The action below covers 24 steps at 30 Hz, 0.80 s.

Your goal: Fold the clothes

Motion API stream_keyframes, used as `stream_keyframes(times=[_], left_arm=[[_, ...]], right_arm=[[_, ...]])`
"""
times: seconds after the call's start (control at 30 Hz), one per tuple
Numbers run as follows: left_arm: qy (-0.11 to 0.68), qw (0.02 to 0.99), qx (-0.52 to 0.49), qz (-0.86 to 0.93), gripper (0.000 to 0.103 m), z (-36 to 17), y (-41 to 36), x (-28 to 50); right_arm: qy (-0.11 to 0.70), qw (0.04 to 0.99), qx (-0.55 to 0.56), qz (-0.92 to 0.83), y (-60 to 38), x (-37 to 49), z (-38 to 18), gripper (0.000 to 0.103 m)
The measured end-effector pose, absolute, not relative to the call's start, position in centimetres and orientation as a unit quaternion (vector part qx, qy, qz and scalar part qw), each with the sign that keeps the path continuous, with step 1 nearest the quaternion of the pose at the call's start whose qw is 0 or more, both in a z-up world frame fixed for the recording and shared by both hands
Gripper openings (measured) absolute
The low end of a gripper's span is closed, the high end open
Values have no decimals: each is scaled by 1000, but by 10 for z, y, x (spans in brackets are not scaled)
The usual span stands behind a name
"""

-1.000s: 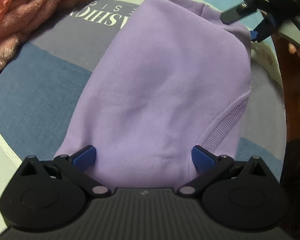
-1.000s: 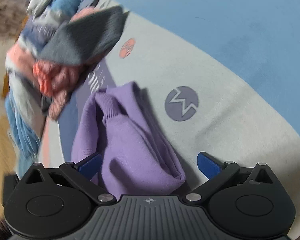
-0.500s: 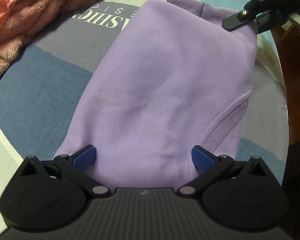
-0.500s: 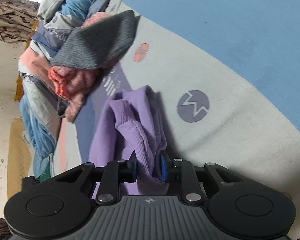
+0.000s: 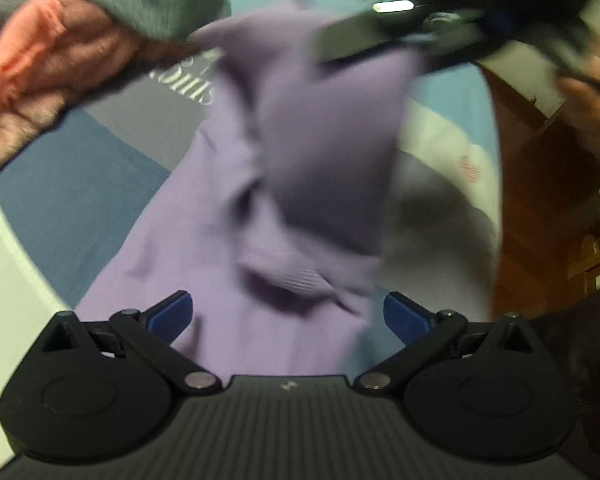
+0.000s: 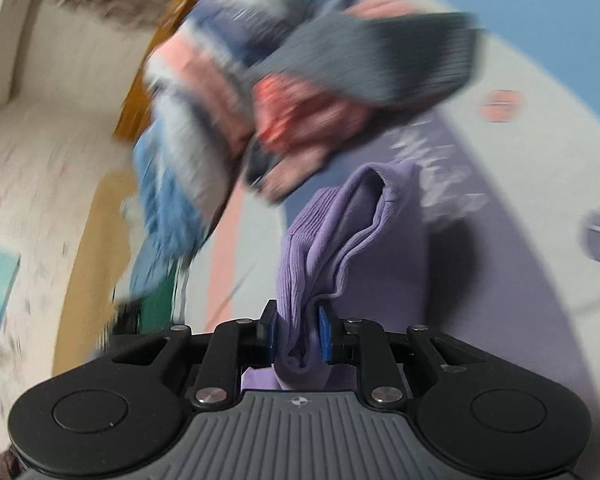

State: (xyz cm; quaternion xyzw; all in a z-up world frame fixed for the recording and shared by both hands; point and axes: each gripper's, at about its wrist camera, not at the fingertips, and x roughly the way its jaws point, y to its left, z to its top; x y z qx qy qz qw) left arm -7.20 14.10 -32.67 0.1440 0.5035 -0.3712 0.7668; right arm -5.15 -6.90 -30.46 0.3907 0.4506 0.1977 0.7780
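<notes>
Gripping purple sweatshirt (image 6: 340, 248), right tool (image 6: 298, 334)

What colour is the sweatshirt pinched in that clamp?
Plain light purple sweatshirt, ribbed at the edge; clearest in the right wrist view, between the right gripper pads.

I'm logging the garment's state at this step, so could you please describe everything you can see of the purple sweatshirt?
The purple sweatshirt is a soft lilac knit with ribbed bands at its edges. Its near part lies on the patterned blue and grey bedcover, between the open fingers of the left gripper, which do not press it. The far corner is pinched at a ribbed edge in the right gripper, whose fingers have just closed on it, and hangs raised and bunched above the rest. Motion blur hides finer detail.
</notes>
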Motion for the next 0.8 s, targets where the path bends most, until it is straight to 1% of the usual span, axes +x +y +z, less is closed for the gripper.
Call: stream_keyframes(times=[0.07, 0.1, 0.17, 0.2, 0.37, 0.43, 0.47, 0.5, 0.53, 0.57, 0.63, 0.67, 0.7, 0.73, 0.8], left_arm=[[495, 775, 140, -367, 103, -316, 137, -107], [495, 780, 131, -359, 103, -309, 146, -119], [502, 789, 110, -337, 103, -299, 162, -149], [509, 792, 99, -322, 103, -294, 171, -168], [546, 798, 40, -253, 103, -295, 220, -229], [550, 800, 32, -238, 103, -288, 235, -251], [549, 802, 27, -233, 103, -285, 242, -258], [546, 805, 20, -230, 103, -283, 247, -263], [543, 808, 12, -227, 103, -281, 251, -266], [540, 811, 6, -226, 103, -280, 253, -266], [529, 816, 2, -232, 103, -277, 254, -259], [523, 819, 3, -236, 103, -275, 252, -253], [517, 821, 5, -241, 103, -273, 250, -245], [512, 823, 6, -246, 103, -272, 248, -238], [504, 825, 8, -255, 103, -270, 244, -226]], right_arm=[[460, 779, 355, 234, -38, -42, -297, 18], [465, 779, 335, 254, -22, -39, -293, 15], [475, 772, 297, 300, 18, -34, -289, 12], [481, 766, 282, 321, 34, -34, -289, 1], [533, 743, 144, 378, 134, -41, -308, 1], [533, 759, 71, 367, 157, -50, -310, 10], [518, 781, 19, 348, 165, -57, -306, 12], [497, 802, -31, 331, 169, -64, -301, 24], [474, 820, -82, 312, 174, -72, -296, 38], [445, 834, -137, 296, 178, -82, -292, 45], [397, 846, -230, 272, 185, -99, -290, 79], [386, 842, -266, 266, 188, -104, -294, 84], [374, 838, -302, 259, 191, -109, -299, 88], [363, 832, -336, 253, 193, -114, -304, 88], [365, 817, -375, 241, 197, -113, -320, 88]])
